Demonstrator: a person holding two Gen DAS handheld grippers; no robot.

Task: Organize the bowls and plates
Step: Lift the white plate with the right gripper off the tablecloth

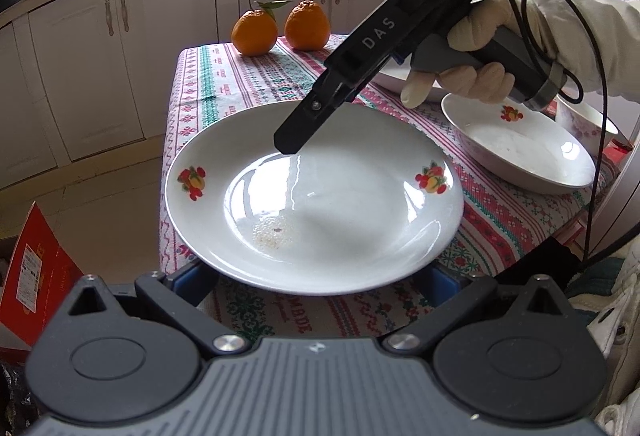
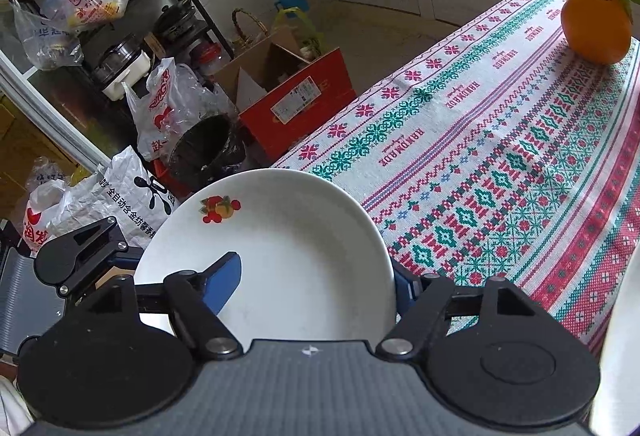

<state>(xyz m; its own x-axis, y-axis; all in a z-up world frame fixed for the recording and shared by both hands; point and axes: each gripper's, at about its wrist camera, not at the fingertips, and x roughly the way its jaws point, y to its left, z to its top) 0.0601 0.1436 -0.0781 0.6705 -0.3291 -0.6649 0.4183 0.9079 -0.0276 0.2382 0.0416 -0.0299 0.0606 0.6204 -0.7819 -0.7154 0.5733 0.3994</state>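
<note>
A white plate with fruit prints lies over the near left part of the table; it also shows in the right wrist view. My left gripper is open, its blue pads under the plate's near rim on both sides. My right gripper is shut on the plate's far rim, one blue pad inside the plate, the other behind the rim. It shows from outside in the left wrist view. A white fruit-print bowl sits at the right, with another bowl behind it.
Two oranges stand at the table's far end on the patterned cloth. A red box, a bin and bags crowd the floor left of the table. A further white dish lies behind my right hand.
</note>
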